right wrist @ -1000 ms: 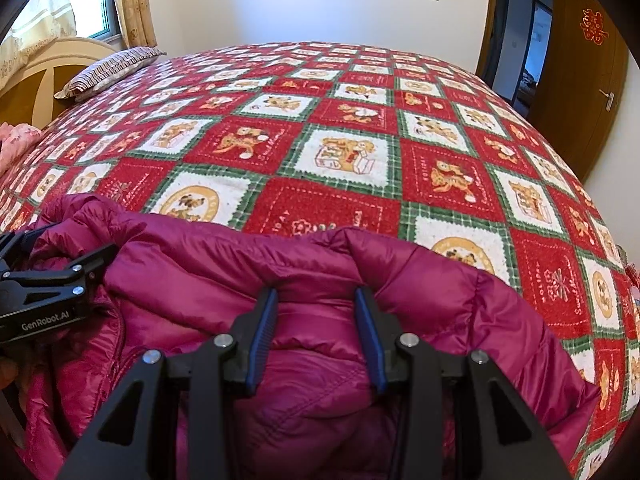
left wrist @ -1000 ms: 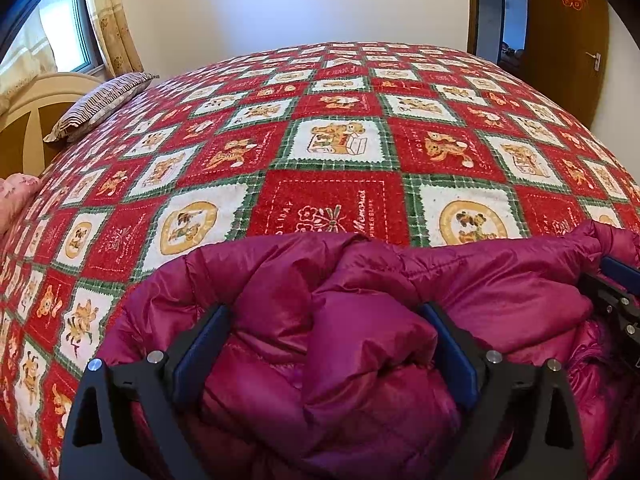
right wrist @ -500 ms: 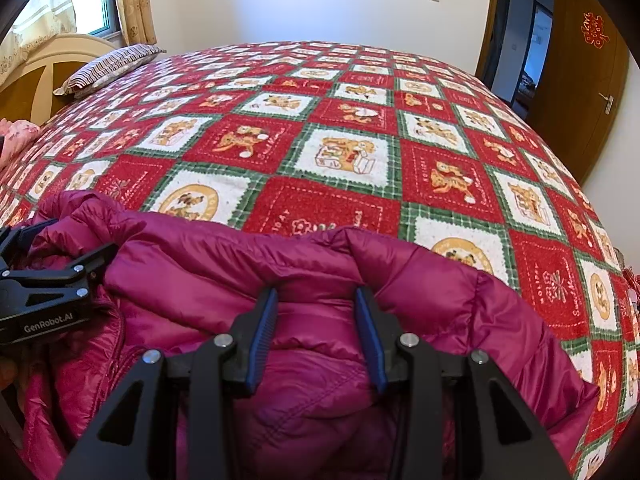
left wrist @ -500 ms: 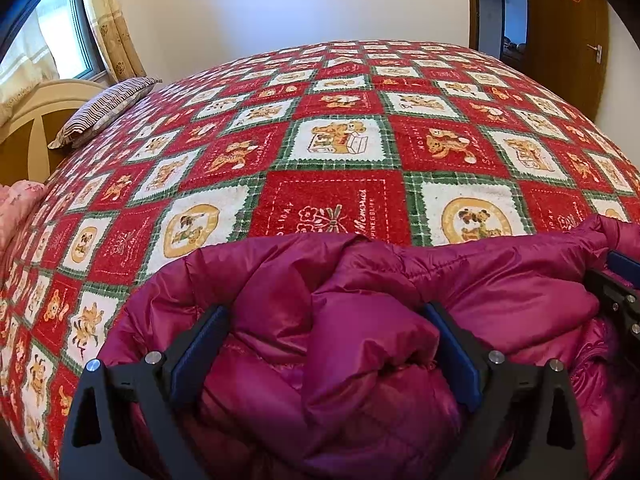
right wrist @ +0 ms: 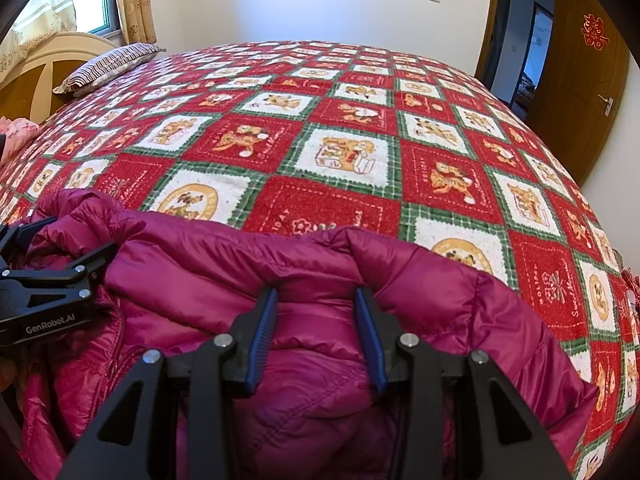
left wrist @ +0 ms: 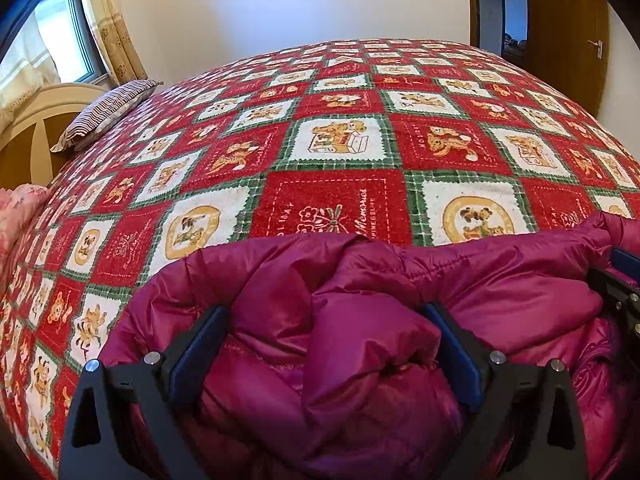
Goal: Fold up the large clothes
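A magenta puffer jacket (left wrist: 360,312) lies bunched at the near edge of the bed; it also shows in the right wrist view (right wrist: 224,272). My left gripper (left wrist: 326,316) has its jaws wide apart around a thick fold of the jacket. My right gripper (right wrist: 316,300) has its jaws closer together, pinching a fold of the jacket's padded edge. The left gripper also shows at the left of the right wrist view (right wrist: 60,256), and the right gripper shows at the right edge of the left wrist view (left wrist: 616,280).
The bed is covered by a red, white and green checked bedspread (right wrist: 340,152). A striped pillow (left wrist: 108,110) lies at the far left by the headboard (left wrist: 24,132). A wooden door (right wrist: 580,80) stands at the right.
Both grippers have risen a little with the jacket; more wall and window show. The hold on the jacket looks the same.
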Demonstrator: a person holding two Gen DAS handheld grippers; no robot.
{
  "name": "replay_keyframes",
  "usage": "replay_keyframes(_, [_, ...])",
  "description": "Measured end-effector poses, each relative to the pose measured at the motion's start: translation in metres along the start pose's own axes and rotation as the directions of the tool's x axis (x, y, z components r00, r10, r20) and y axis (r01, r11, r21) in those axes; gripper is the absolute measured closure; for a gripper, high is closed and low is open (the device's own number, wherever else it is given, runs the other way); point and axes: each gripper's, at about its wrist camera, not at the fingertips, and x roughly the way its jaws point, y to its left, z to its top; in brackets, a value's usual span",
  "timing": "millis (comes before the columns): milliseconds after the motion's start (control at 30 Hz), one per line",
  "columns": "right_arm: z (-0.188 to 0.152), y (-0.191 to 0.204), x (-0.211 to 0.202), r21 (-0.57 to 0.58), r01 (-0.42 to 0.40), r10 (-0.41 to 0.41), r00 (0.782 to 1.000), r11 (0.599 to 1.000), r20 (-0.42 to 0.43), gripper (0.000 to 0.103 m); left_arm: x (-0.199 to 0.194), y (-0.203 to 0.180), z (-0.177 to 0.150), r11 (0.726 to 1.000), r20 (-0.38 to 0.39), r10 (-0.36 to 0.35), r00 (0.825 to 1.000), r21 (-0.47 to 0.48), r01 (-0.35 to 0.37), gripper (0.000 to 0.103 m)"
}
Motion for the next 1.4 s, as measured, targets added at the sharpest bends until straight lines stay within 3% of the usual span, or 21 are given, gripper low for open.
replay_keyframes(700, [0.003,0.006,-0.001,-0.034,0.039,-0.039,0.999,0.999,-0.009,0.058,0.0,0.0,0.003,1.0,-0.004,0.004,1.0,0.008,-0.004,0.004])
replay_keyframes(733, [0.004,0.005,-0.002,-0.033,0.035,-0.035,0.999,0.999,-0.01,0.056,-0.002,0.002,0.005,1.0,-0.008,-0.003,1.0,0.006,0.003,0.004])
replay_keyframes(800, [0.005,-0.003,-0.021,-0.025,0.053,-0.053,0.998,0.998,0.025,0.034,-0.018,0.009,0.011,1.0,-0.001,0.02,1.0,0.001,-0.02,0.004])
replay_keyframes(900, [0.0,-0.022,-0.066,0.014,0.079,-0.08,0.988,0.997,0.133,0.025,-0.064,0.026,0.016,1.0,0.061,-0.001,0.998,-0.03,0.003,0.004])
replay_keyframes(967, [-0.01,-0.036,-0.091,0.045,0.077,-0.083,0.986,0.996,0.144,0.024,-0.096,0.038,0.011,0.998,0.097,-0.037,0.995,-0.052,0.042,0.004])
replay_keyframes(1167, [-0.073,-0.063,-0.154,0.106,-0.023,0.014,0.997,0.994,0.081,0.024,-0.181,0.07,-0.053,0.997,0.117,-0.062,0.991,-0.04,0.067,0.004])
replay_keyframes(1333, [-0.146,-0.063,-0.196,0.136,-0.087,0.087,0.996,0.987,0.006,0.021,-0.222,0.101,-0.141,0.999,0.096,-0.035,0.995,0.002,0.035,0.004])
replay_keyframes(1400, [-0.168,-0.06,-0.208,0.131,-0.08,0.081,0.997,0.988,-0.005,0.02,-0.236,0.114,-0.176,1.0,0.095,-0.012,0.995,0.001,0.012,0.004])
